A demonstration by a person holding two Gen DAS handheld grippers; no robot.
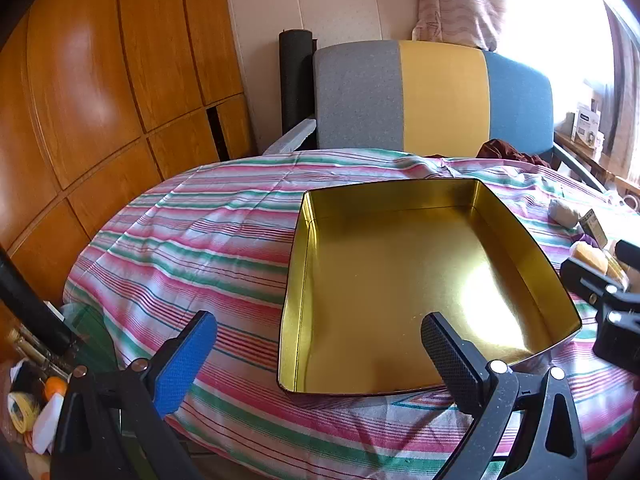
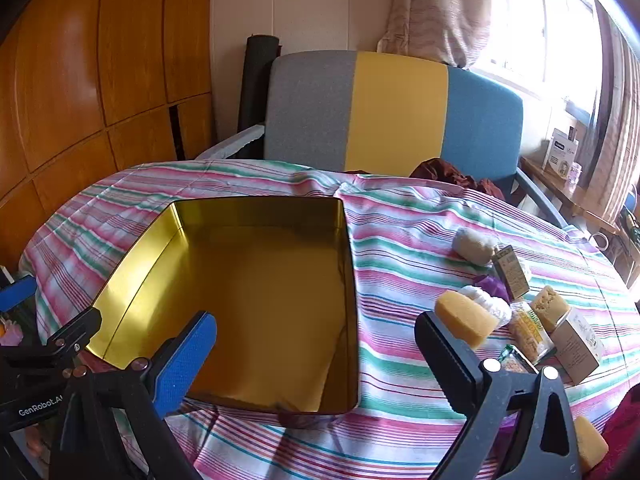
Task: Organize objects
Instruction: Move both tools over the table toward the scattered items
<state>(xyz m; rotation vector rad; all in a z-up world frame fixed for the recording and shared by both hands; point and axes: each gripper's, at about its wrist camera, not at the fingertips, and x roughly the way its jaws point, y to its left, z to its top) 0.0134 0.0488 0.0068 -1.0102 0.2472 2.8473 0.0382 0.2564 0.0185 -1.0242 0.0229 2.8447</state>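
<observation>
Two hand-held grippers, the left gripper [image 1: 320, 360] and the right gripper [image 2: 316, 360], hover with jaws spread wide and nothing between them above a table draped in a striped cloth [image 2: 400, 240]. An empty gold tin [image 2: 260, 300] sits on the cloth, with sponges and small boxes [image 2: 520, 312] clustered to its right. Beyond stands a grey, yellow and blue chair [image 2: 396, 112].

That tin box [image 2: 248, 280] is looking like shiny gold metal inside. Striped tablecloth [image 2: 400, 240] is looking matt and wrinkly, wood panelling [image 1: 100, 80] glossy
</observation>
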